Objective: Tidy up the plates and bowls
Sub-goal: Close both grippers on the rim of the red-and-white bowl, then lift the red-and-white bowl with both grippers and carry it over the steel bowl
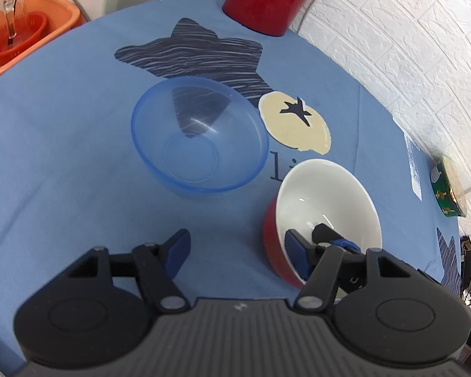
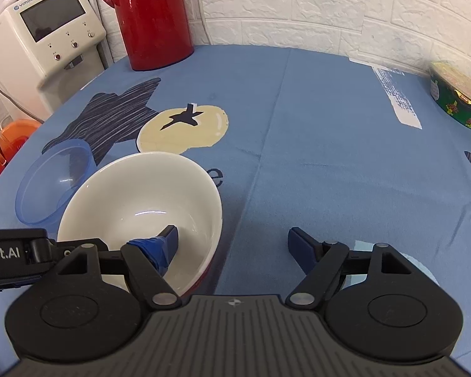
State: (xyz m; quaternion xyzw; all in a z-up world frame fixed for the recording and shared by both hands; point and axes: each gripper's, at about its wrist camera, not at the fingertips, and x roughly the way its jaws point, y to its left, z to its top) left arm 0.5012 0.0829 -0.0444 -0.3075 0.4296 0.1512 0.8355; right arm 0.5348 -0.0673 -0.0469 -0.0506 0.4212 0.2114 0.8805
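A red bowl with a white inside [image 1: 326, 194] stands on the blue tablecloth [image 1: 62, 144], right of a clear blue plastic bowl [image 1: 201, 135]. My left gripper [image 1: 237, 251] is open; its right finger [image 1: 295, 253] is against the red bowl's outer near wall, and its left finger hangs over bare cloth. In the right wrist view the red bowl [image 2: 141, 188] lies at lower left with the blue bowl [image 2: 53, 182] behind it. My right gripper [image 2: 234, 245] is open, with its left finger [image 2: 169, 242] inside the red bowl and its right finger outside, so the rim lies between them.
A tall red jug [image 2: 150, 15] stands at the back by the white brick wall. A white machine [image 2: 47, 31] and an orange basin holding a glass flask [image 1: 15, 34] sit off the table's left. A green food tub [image 2: 458, 97] sits at the right edge.
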